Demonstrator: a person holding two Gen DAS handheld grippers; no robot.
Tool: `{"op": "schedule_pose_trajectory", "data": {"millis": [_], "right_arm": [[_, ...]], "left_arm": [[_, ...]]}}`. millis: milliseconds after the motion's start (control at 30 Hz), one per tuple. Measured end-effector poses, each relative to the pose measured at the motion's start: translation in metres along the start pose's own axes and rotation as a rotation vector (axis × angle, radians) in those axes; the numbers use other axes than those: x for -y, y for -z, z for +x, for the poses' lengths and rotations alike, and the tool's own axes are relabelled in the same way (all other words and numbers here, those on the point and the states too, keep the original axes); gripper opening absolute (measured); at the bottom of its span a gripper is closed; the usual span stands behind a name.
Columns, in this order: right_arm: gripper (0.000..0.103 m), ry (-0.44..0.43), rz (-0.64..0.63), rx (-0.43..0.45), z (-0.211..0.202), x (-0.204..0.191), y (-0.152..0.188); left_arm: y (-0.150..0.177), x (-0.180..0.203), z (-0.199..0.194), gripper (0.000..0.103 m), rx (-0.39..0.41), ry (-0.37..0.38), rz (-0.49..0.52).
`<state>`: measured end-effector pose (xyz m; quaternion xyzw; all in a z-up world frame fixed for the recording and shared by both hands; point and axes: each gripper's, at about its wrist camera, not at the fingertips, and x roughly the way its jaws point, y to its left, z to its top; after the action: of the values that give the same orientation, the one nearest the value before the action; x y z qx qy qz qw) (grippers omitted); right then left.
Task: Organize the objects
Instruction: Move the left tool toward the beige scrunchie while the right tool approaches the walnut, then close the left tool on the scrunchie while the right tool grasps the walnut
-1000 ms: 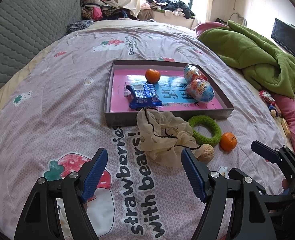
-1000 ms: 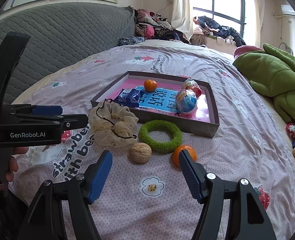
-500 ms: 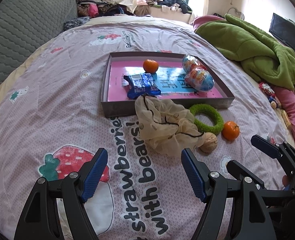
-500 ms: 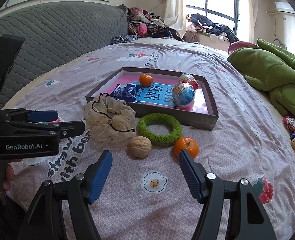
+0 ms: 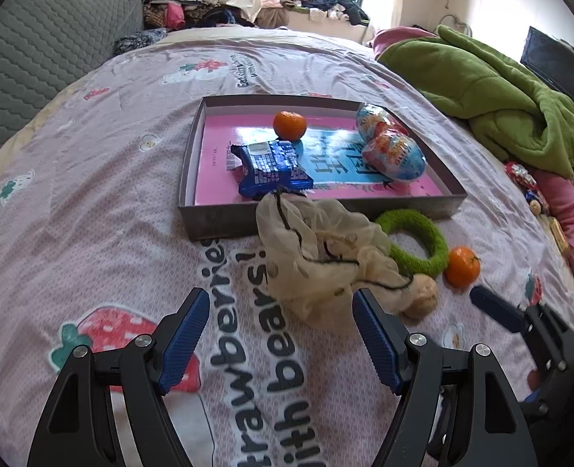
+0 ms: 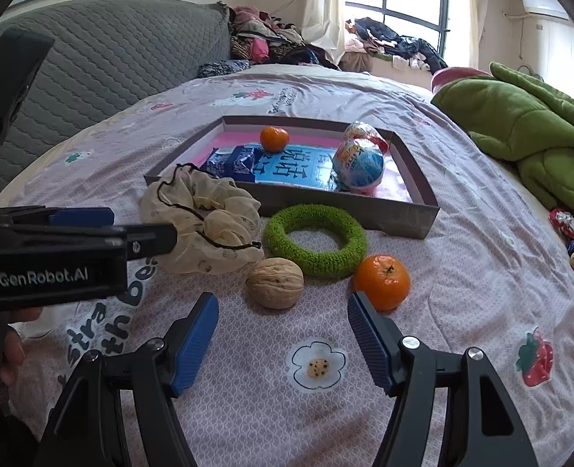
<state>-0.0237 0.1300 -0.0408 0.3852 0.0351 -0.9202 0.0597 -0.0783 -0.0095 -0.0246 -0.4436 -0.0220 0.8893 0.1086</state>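
Both grippers, left (image 5: 279,334) and right (image 6: 283,334), hang released and empty. The right should straddle the walnut (image 6: 274,282) evenly, then clench gently for the tray (image 6: 400,216).

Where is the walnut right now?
In the right wrist view the walnut lies on the bedspread, outside the box, between the mesh bag and the loose orange, just before the green ring.
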Motion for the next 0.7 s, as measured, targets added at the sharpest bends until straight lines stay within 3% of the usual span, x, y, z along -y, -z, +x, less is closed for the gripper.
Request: {"op": "schedule_pose_trajectory", "data": {"millis": [300, 433, 633, 667, 700], "right_arm": [[0.068, 0.002, 0.06, 0.002, 0.015, 0.003, -0.001], [0.058, 0.016, 0.078, -0.003, 0.02, 0.004, -0.001], [0.05, -0.007, 0.1, -0.004, 0.026, 0.006, -0.002], [0.049, -0.009, 0.101, -0.005, 0.027, 0.006, -0.003], [0.046, -0.012, 0.103, -0.003, 0.027, 0.005, -0.003]], "left_arm": [[-0.022, -0.003, 0.03, 0.077, -0.013, 0.005, -0.013], [-0.026, -0.005, 0.051, 0.077, -0.04, 0.015, -0.024], [-0.028, -0.006, 0.068, 0.077, -0.043, 0.036, -0.021], [-0.028, -0.005, 0.069, 0.076, -0.04, 0.039, -0.016], [-0.027, -0.005, 0.068, 0.069, -0.037, 0.043, -0.012]]}}
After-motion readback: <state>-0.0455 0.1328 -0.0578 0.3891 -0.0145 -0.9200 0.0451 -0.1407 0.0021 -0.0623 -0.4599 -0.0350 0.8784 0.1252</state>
